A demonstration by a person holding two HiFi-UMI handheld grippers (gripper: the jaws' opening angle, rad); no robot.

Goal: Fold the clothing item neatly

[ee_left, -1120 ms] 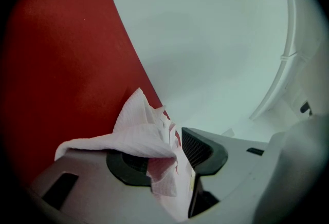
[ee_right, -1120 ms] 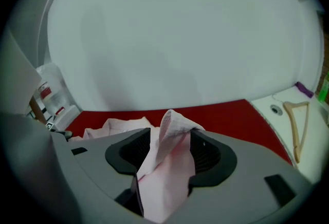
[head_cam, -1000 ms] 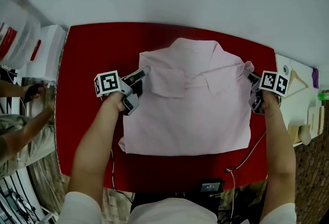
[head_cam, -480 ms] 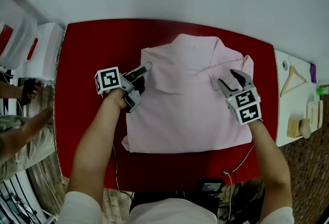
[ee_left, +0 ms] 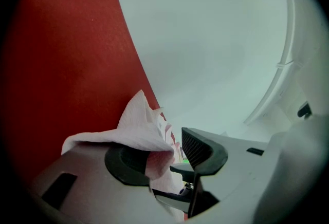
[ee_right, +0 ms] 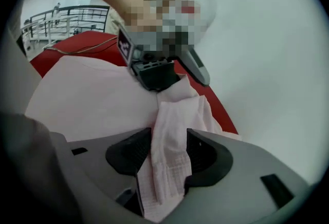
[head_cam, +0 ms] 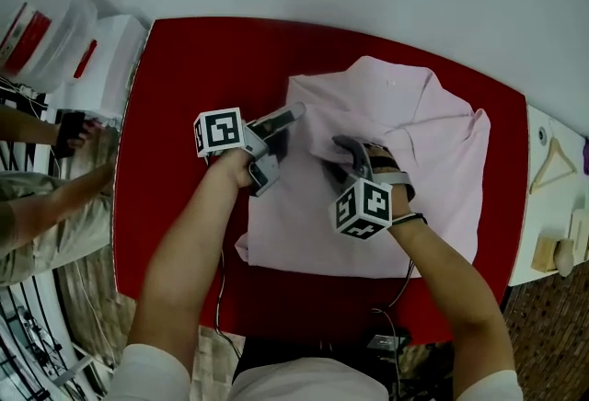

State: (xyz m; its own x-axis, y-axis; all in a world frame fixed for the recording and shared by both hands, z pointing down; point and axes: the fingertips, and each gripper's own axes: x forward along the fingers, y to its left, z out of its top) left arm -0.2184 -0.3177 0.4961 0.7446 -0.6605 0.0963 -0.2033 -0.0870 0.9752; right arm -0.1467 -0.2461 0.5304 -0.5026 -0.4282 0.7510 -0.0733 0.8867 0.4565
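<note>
Right gripper [ee_right: 167,152] clamps pink shirt [head_cam: 433,142] on red table [head_cam: 193,59].

a red table [head_cam: 184,105] with rounded corners stands against a pale wall. one thing lies directly on it: a pink shirt [head_cam: 442,160], spread over the table's right half with its collar toward the far edge. its near hem lies flat, short of the near edge, and its near left corner curls up a little. its middle is rumpled and raised. the left third of the table is bare red. just beside the right edge, a white side table [head_cam: 543,206] carries a wooden hanger [head_cam: 555,162] and a wooden block [head_cam: 545,254].
</note>
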